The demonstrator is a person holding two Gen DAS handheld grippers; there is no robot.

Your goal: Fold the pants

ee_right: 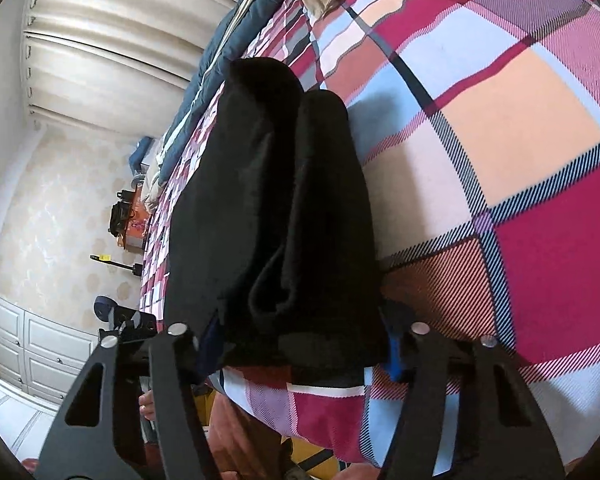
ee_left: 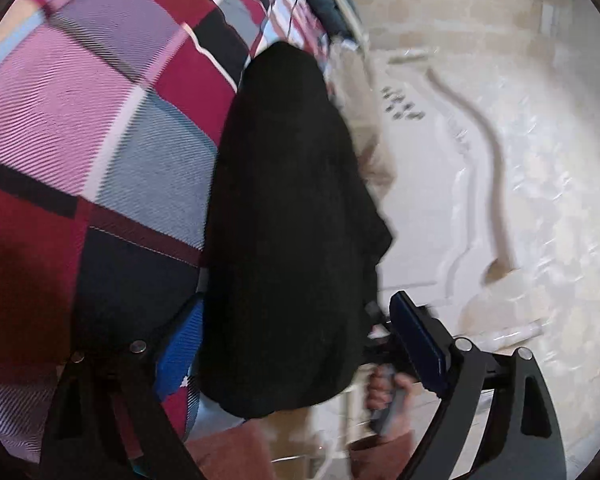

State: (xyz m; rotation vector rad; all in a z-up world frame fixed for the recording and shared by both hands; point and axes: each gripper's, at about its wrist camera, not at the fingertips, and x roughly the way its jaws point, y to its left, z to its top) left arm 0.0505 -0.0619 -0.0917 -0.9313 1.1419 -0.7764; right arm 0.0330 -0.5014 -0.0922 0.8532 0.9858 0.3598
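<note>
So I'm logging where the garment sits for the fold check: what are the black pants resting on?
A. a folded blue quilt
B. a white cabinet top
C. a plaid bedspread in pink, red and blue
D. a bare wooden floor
C: in the right wrist view the black pants lie on the plaid bedspread, whose checks show along one side of them and at their near end.

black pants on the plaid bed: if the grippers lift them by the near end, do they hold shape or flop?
Likely flop: the black pants already lie in soft rolled folds with no crisp edges. They look thick and fuzzy, so probably grippy against the plaid bedcover rather than sliding. Layers may slip apart, since the right gripper straddles several stacked folds.
</note>
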